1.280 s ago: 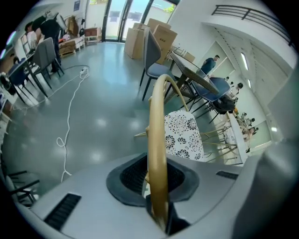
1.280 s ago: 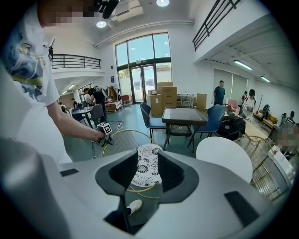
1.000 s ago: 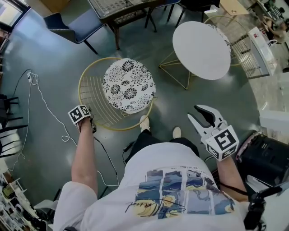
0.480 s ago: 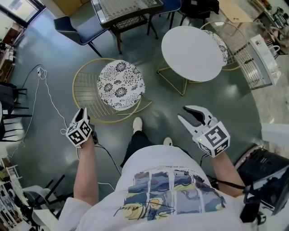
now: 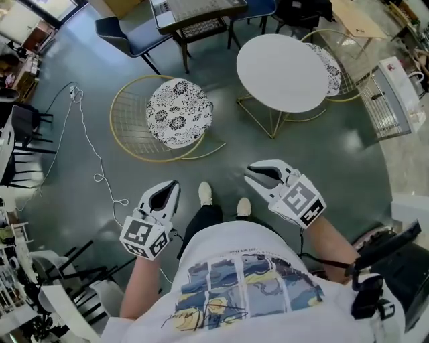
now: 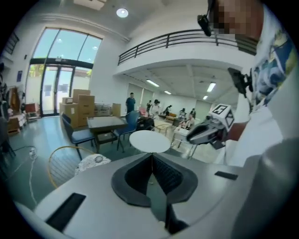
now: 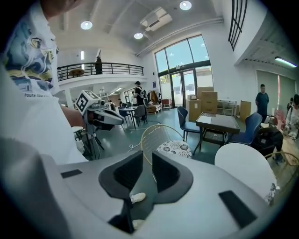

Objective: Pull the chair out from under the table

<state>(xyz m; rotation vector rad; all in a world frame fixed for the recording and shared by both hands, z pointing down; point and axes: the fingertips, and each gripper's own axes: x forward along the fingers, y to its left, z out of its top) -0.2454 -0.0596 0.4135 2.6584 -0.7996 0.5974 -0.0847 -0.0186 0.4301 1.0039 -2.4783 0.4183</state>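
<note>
The chair (image 5: 177, 112) has a gold wire back and a black-and-white floral cushion. It stands on the floor left of the round white table (image 5: 283, 72), apart from it. My left gripper (image 5: 167, 192) hangs near my body, well short of the chair, jaws shut on nothing. My right gripper (image 5: 257, 174) is in front of my chest. Its jaws are closing with a gap still between them and nothing in it. The left gripper view shows the chair (image 6: 77, 161) and table (image 6: 150, 141) beyond the shut left gripper (image 6: 152, 156). The right gripper view shows the chair (image 7: 170, 144) past the right gripper (image 7: 147, 161).
A second gold chair (image 5: 332, 63) stands behind the white table. A dark table with blue chairs (image 5: 194, 13) is at the top. A white cable (image 5: 87, 147) trails across the floor at left. A wire heater (image 5: 395, 94) stands at right. My shoes (image 5: 205, 193) are below the chair.
My left gripper has left the chair's gold rim, swung back and up toward my body, and shut. My right gripper has shifted left and its jaws have narrowed.
</note>
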